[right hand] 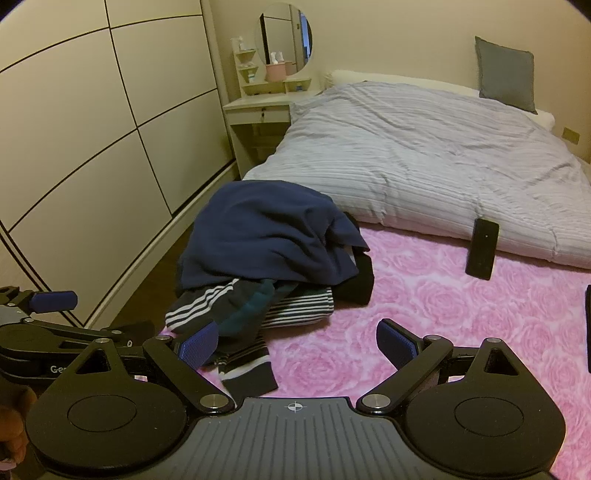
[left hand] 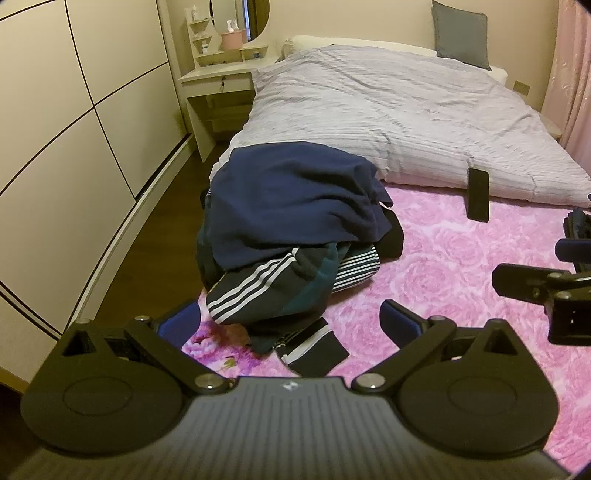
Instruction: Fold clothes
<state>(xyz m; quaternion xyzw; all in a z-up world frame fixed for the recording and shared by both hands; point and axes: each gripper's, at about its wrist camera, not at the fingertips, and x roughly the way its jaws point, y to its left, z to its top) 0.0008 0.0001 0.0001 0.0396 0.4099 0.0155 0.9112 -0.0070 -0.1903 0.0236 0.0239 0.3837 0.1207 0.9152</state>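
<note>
Left wrist view: my left gripper (left hand: 290,319) gapes wide and empty over the pink blanket (left hand: 461,258), its right gripper (right hand: 297,341) neighbour equally wide, holding nothing. Beyond the heap, a black phone (left hand: 478,199) leans on the grey duvet (left hand: 388,99). Rumpled pile of clothes (left hand: 291,229), navy on top, sits just ahead.

Cream wardrobe (left hand: 74,110), dark wood floor (left hand: 162,206), vanity (left hand: 218,79) beside bed (left hand: 388,110)

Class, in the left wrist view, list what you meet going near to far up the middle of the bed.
Striped dark cuff → three-stripe dark track garment → navy blue sweatshirt heaped on top → rumpled grey striped duvet → grey square cushion against the wall.
</note>
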